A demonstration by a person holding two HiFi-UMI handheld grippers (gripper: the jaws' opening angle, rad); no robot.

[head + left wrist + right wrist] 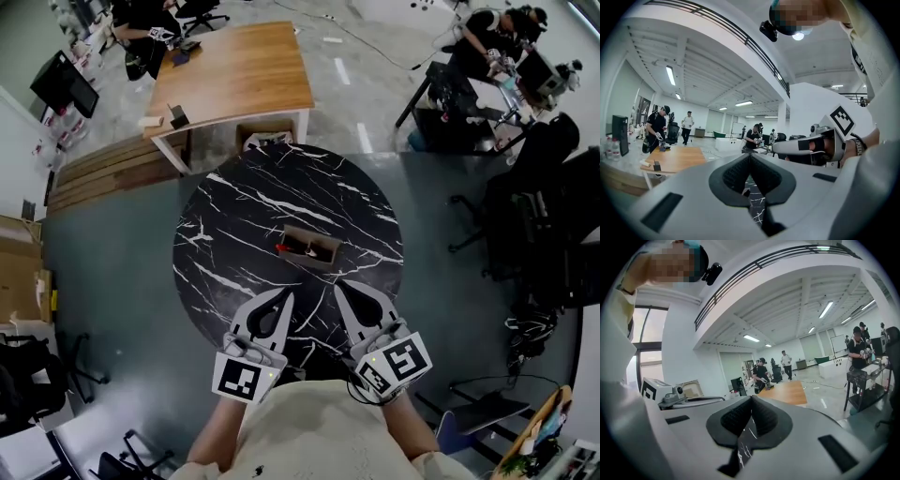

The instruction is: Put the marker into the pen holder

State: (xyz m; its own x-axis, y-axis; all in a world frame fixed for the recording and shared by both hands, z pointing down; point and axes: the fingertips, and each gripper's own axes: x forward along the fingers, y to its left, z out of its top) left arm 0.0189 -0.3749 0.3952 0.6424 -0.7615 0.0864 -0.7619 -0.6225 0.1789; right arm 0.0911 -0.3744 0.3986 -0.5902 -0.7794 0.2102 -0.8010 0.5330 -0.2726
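**Two shut, empty grippers; one marker at the holder**

Two grippers hang side by side over the table's near edge. The left gripper (287,298) and right gripper (340,290) each have their jaws pressed together with nothing between them. Past their tips, well apart from both, one holder (317,253) sits at the middle of the round black table (225,234). One red marker (282,248) shows at the holder's left end; whether it lies inside or against the rim cannot be told. No object lies between the jaws and the holder. Beyond the table stands one wooden desk (234,70), with a person (141,28) at its far left corner.
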